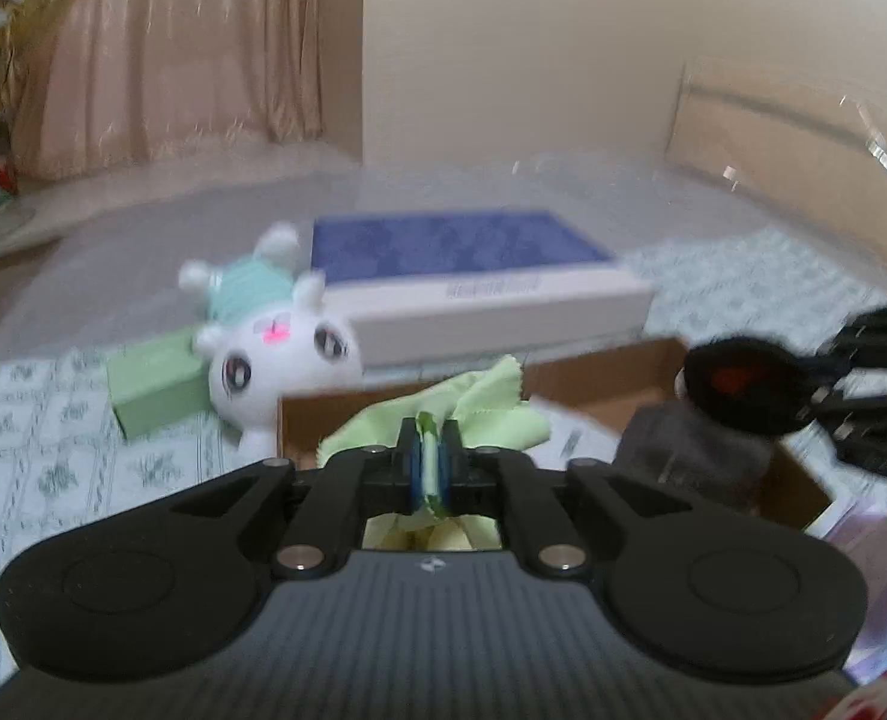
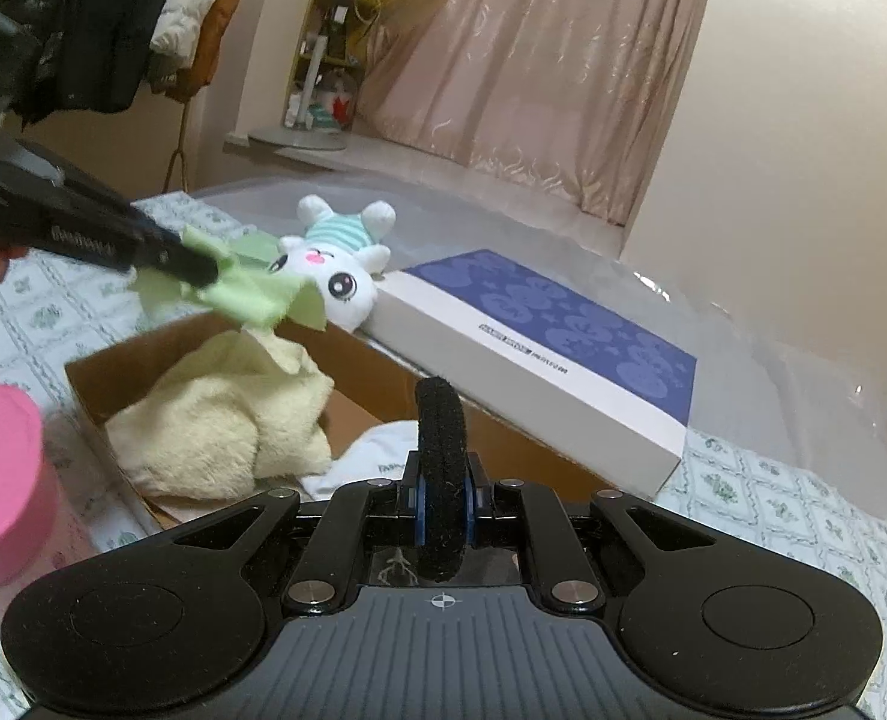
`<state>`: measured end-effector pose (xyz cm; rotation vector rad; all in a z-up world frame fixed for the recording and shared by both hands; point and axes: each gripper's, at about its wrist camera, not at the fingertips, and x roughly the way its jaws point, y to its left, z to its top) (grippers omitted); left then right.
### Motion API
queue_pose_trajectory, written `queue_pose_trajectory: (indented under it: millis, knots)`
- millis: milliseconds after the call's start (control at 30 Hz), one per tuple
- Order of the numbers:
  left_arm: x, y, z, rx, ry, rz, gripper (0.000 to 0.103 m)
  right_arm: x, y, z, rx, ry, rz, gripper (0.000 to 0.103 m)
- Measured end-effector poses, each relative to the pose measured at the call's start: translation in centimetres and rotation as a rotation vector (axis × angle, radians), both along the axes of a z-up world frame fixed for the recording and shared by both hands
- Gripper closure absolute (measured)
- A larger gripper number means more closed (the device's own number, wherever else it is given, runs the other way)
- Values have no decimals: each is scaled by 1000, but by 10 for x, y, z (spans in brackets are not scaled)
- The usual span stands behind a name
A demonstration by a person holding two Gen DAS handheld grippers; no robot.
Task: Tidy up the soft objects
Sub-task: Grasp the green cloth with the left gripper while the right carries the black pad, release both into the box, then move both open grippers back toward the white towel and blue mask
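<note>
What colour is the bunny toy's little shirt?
The bunny toy wears a mint-green and white striped shirt, clearest in the right wrist view.

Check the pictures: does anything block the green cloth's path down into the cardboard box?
Nothing visible does. The left gripper holds the green cloth above the open cardboard box; only a cream fleece towel already lies inside, beneath it.

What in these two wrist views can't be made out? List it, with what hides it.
- Cardboard box floor: right wrist view, covered by the cream towel.
- Black fuzzy item in the right gripper: seen edge-on; blurred in the left wrist view.
- Printing on the blue-and-white box: too small and blurred.
- Plush toy: partly behind the green cloth in the left gripper.
</note>
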<state>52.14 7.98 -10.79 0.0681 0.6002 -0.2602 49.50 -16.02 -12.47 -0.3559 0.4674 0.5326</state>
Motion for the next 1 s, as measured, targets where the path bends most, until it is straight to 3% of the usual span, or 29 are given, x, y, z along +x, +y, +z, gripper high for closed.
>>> queue_pose_trajectory:
  millis: [133,300,467,633,733,800,867,900,1000]
  knots:
    - [-3,5,-20,28,58,-13,68,5,-1,-5,-16,14,21,92]
    - [-13,28,-24,-33,90,7,67,10,6,-10,-35,18,43,92]
    - [-23,43,-18,-38,93,30,67,14,20,-9,-59,4,68,91]
    - [-28,44,-22,-33,108,37,67,28,39,-11,-106,-21,10,91]
    - [-30,44,-23,-43,114,35,67,36,44,-13,-76,29,36,91]
    - [-33,45,-22,-56,114,36,67,39,41,-12,-18,97,65,79]
    - [-34,47,-22,-64,114,38,67,36,37,-12,9,116,73,34]
    - [-34,47,-22,-64,114,40,67,33,35,-13,11,102,64,29]
    - [-36,48,-21,-66,115,43,67,27,29,-14,14,122,73,29]
